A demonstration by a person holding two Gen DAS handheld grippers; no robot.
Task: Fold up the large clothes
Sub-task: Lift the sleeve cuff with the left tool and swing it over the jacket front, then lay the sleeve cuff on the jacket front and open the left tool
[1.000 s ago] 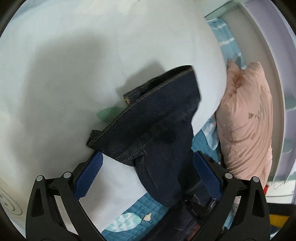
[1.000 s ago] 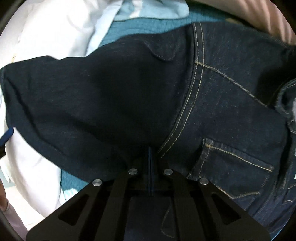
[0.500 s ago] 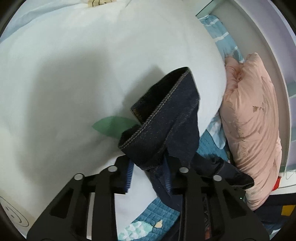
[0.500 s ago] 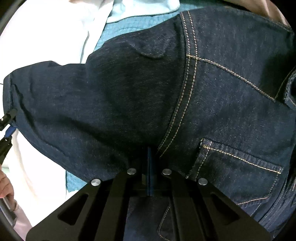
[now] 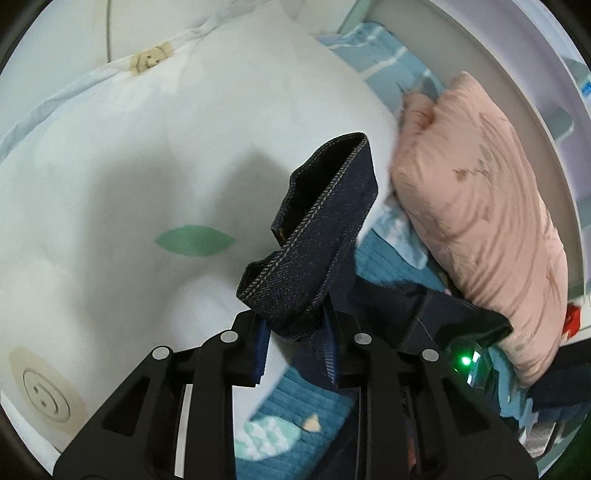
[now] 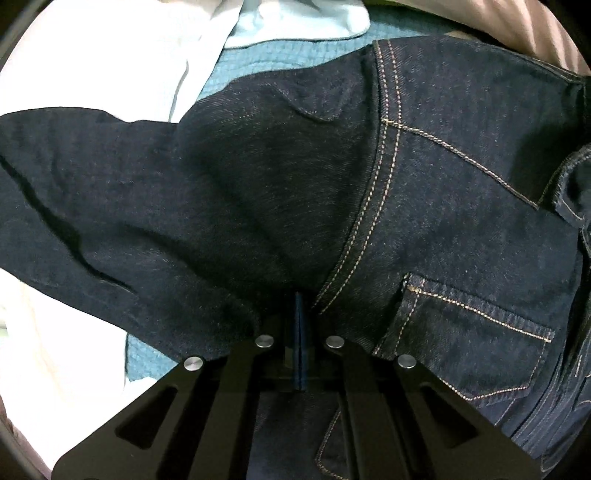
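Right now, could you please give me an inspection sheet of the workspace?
Surface: bed with a teal blanket.
Job's things: dark jeans spread over the blanket; their leg hem is lifted.
Clutter: white duvet with a green leaf print, pink pillow.
Grippers: left gripper has just closed on the hem; right gripper is shut, pinching denim near the seat seam.
Cables: thin cord on the wall above the duvet.
Surroundings: pale wall beside the bed.
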